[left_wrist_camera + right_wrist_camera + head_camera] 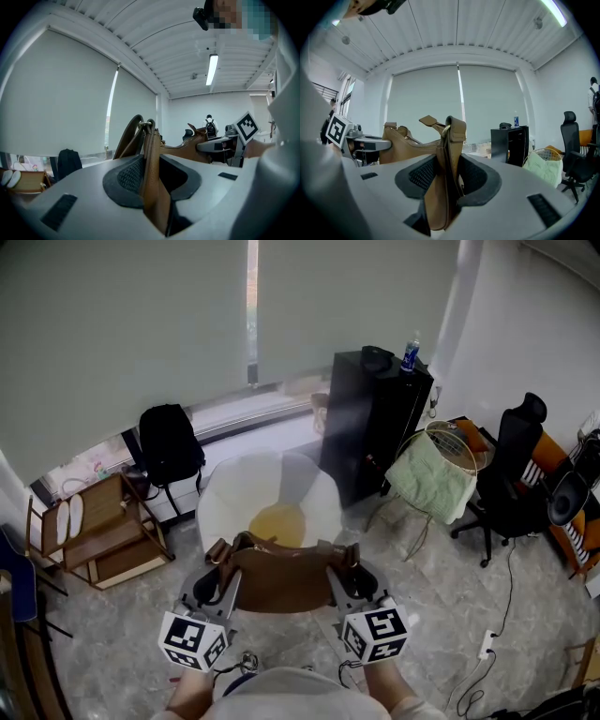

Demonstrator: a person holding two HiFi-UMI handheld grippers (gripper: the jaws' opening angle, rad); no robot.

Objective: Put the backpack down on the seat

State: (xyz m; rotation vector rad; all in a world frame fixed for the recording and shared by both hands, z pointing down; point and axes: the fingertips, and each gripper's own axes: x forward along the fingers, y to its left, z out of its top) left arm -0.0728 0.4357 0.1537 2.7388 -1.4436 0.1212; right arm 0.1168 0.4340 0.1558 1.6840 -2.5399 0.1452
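Far left, by the wall: wooden rack [105, 532] on the floor. Just right of it, under the window, a black backpack [170, 448] leans upright.

Near centre: left tongs [151, 174] point level and are clamped on a brown strap at the left end of the brown bag [281, 585]. The strap stands on edge between the pads, pressed from both sides. The strap loops and a metal ring rise beyond the jaws.

The bag hangs stretched between the two tongs, top edge up, its body spanning from one to the other. It sits at the near rim of the white seat [225, 491]. The seat has a yellow patch [280, 522] in its middle, just beyond the bag. Whether the bag's bottom touches the seat is unclear from above; probably it is just off it.

Right tongs [448, 177] are tipped slightly down and clamped on the strap at the bag's right end. The leather is folded thick between the pads, with a ring at its top.

Right of the seat: black cabinet [373, 427] with a bottle [410, 353] on top. Further right, a green cloth [429, 482] is draped on a wire basket. Far right, a black office chair [511, 479].
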